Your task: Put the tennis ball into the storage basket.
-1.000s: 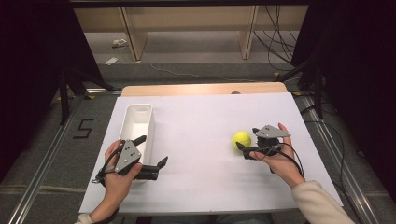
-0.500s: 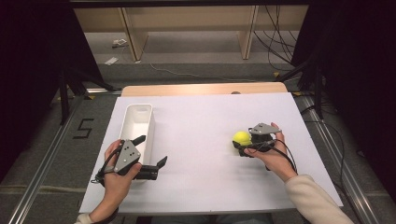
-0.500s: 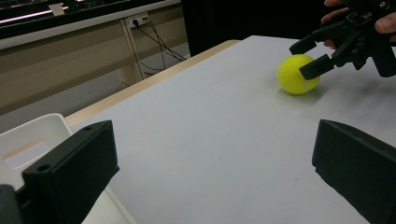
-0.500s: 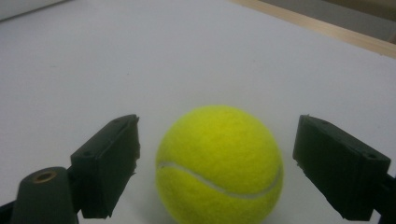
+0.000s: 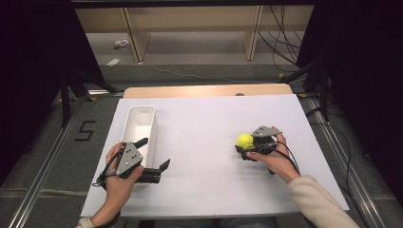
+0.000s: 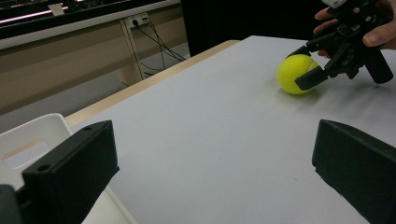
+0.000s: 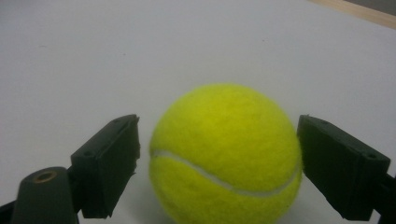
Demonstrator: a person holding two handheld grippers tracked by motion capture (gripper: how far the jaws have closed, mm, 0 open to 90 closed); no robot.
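Now tennis ball point(image 7: 226, 156) between right tool's point(image 5: 245, 148) spread jaws, small gaps either side

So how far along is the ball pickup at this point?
Done: the right gripper straddles the tennis ball, jaws open, small gaps either side. In hand: closing on it; the ball sits on the white table. Left: grasp, lift, probably carry to the empty white bin beside the idle, open left gripper.
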